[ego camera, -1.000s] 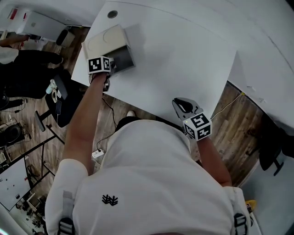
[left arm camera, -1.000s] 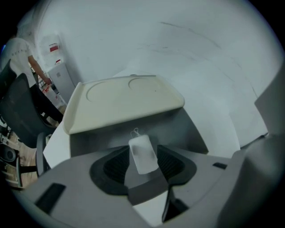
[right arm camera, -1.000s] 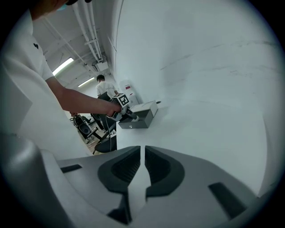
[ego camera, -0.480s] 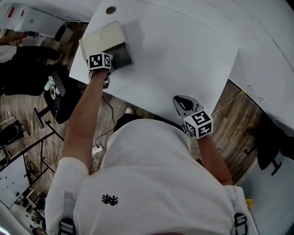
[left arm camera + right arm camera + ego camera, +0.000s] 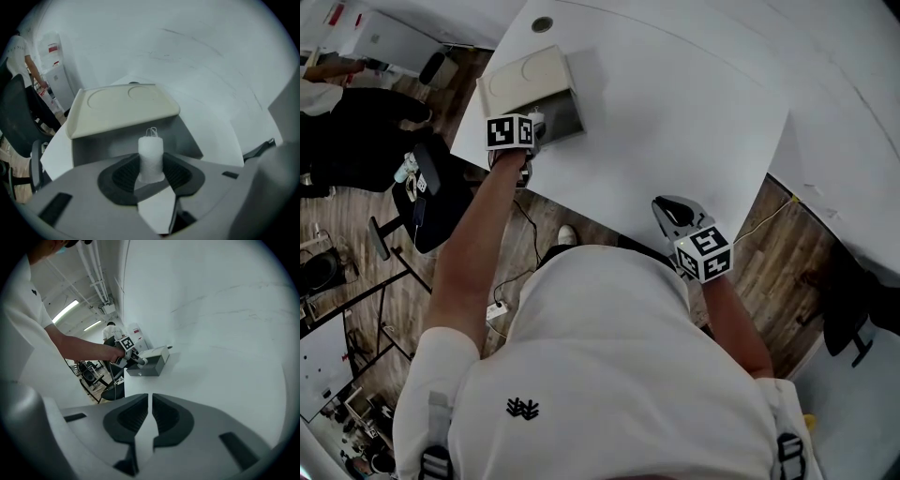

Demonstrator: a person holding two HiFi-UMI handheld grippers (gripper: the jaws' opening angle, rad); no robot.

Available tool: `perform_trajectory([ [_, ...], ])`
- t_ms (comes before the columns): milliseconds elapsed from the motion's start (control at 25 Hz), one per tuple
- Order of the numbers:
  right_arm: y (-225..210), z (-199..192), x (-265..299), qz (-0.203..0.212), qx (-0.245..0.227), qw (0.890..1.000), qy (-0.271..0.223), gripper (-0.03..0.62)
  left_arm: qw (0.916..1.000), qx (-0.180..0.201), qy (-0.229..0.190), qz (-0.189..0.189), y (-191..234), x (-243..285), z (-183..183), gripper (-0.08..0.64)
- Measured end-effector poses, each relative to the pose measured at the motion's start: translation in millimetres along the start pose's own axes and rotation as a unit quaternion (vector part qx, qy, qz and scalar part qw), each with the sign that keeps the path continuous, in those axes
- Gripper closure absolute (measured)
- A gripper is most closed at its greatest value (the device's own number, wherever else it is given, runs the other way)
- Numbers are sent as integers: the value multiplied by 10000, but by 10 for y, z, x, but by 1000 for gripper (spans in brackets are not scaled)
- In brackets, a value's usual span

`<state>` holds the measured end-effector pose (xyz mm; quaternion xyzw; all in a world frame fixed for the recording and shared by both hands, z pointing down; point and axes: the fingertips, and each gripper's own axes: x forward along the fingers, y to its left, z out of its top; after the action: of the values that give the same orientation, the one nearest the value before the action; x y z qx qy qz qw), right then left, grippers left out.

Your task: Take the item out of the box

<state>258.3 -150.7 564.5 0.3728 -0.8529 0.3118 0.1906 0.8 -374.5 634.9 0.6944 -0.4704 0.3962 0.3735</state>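
Observation:
A grey box (image 5: 564,114) with its cream lid (image 5: 525,77) raised stands near the table's far left corner. My left gripper (image 5: 534,127) is at the box's open front, shut on a small white cylinder (image 5: 151,157) with a thin loop on top. The cylinder stands upright between the dark pads (image 5: 123,174), in front of the box's grey inside (image 5: 105,146) and below the lid (image 5: 122,108). The right gripper view shows the same box (image 5: 154,364) and the left gripper (image 5: 136,360) far off. My right gripper (image 5: 673,214) rests at the table's near edge, its jaws together (image 5: 150,416) and holding nothing.
The white table (image 5: 675,112) stretches wide to the right of the box, and a round cable hole (image 5: 542,23) sits behind it. An office chair (image 5: 427,192) and a person in black (image 5: 356,131) are on the wooden floor to the left.
My left gripper has drawn back a little from the box toward the table's edge. The right gripper has not moved.

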Motion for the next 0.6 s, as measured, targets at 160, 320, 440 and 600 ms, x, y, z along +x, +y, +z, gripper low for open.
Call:
perform_trajectory([
  [160, 80, 55, 55, 23, -88, 10000, -9, 563, 9993, 94, -206, -288, -126, -167, 14, 396],
  [320, 199, 89, 149, 66, -231, 9997, 9, 563, 9976, 158, -460, -497, -163, -315, -7, 397],
  [440, 285, 118, 212, 104, -343, 9994, 31, 563, 9954, 161, -678, -664, -188, -466, -31, 397],
  [600, 425, 128, 278, 100, -368, 9993, 66, 563, 9909, 228, -945, -933, -234, -730, -84, 397],
])
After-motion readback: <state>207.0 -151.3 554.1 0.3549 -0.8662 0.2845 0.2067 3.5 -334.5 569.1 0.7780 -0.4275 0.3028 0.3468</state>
